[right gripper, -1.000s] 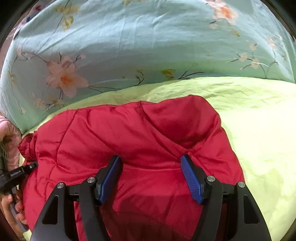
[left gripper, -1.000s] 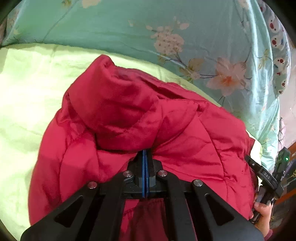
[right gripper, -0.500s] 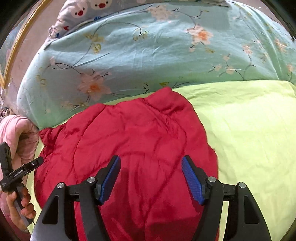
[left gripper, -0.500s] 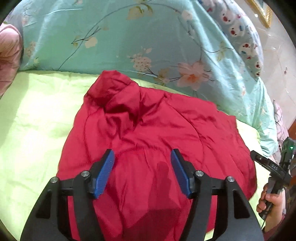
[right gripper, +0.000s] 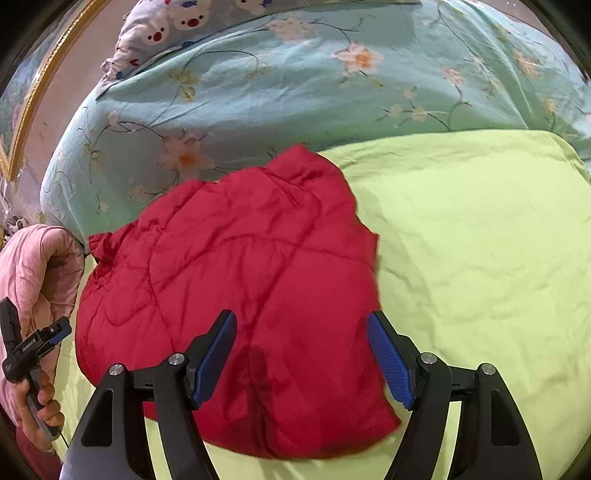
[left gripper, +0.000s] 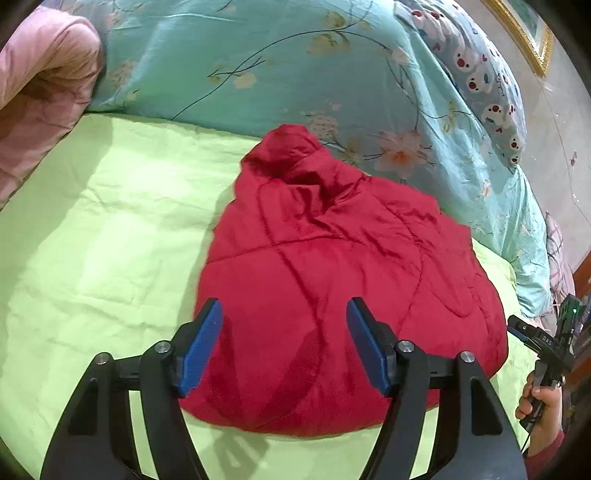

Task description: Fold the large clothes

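Observation:
A red padded jacket (left gripper: 332, 258) lies folded into a rounded bundle on the lime-green sheet (left gripper: 92, 240), its hood (left gripper: 288, 155) pointing at the quilt. My left gripper (left gripper: 284, 306) hovers over the jacket's near edge, its jaws opening, and the blue pads (left gripper: 201, 350) grip nothing. In the right wrist view the same jacket (right gripper: 229, 258) fills the centre. My right gripper (right gripper: 301, 317) hangs above its near right corner, jaws also opening, with no cloth pinched. Each gripper shows at the edge of the other's view, held by a hand (left gripper: 543, 402).
A teal floral quilt (left gripper: 295, 74) is heaped along the far side of the bed. A pink padded garment (left gripper: 37, 74) lies at the far left. A cartoon-print pillow (right gripper: 166, 26) sits behind the quilt. Green sheet (right gripper: 480, 240) stretches to the right.
My left gripper went from shut on the jacket's cloth to wide open and let it drop. Both grippers pulled back and up, so the folded jacket looks smaller and lies flat.

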A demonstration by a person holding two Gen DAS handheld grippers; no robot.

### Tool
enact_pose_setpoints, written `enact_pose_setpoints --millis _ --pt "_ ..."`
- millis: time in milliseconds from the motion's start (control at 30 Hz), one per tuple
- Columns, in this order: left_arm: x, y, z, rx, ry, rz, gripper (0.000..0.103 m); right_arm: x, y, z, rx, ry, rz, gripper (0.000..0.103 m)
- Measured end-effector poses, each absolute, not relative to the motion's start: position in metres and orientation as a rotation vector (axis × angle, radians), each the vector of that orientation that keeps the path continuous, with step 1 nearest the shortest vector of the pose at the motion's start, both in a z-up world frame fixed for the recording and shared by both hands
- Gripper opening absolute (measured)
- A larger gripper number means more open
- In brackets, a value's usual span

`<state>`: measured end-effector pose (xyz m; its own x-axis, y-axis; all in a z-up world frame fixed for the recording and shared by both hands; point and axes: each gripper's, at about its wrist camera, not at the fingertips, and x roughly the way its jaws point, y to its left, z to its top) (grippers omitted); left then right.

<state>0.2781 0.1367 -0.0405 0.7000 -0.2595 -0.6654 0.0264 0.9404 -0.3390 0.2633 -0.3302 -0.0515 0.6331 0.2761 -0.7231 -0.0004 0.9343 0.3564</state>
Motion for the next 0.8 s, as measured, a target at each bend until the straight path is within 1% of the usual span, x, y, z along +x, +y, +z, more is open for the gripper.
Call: enact_pose_setpoints --millis 133,200,267,467,567,667,800 --pt "0.277 0.146 -0.047 -0.33 0.802 -0.155 0.077 0.255 -0.34 -0.054 0.351 0.886 0.154 0.075" --pt "0.279 0.152 -0.052 -0.355 0.814 -0.163 0.077 0.253 -0.345 -0.054 0.364 0.891 0.153 0.076" --pt "0.282 0.156 -0.057 -0.376 0.829 -0.183 0.077 0.253 -0.349 -0.056 0.37 0.893 0.152 0.08" --pt "0.294 0.161 -0.073 -0.42 0.875 -0.231 0.077 0.254 -0.362 -0.065 0.401 0.917 0.151 0.081" --pt "0.301 0.167 -0.082 -0.49 0.9 -0.254 0.083 0.259 -0.371 -0.074 0.456 0.935 0.164 0.081" --pt "0.306 0.171 -0.09 -0.542 0.916 -0.28 0.083 0.267 -0.376 -0.084 0.518 0.959 0.195 0.081" --pt "0.311 0.172 -0.098 -0.563 0.93 -0.291 0.088 0.279 -0.377 -0.097 0.574 0.993 0.224 0.083"
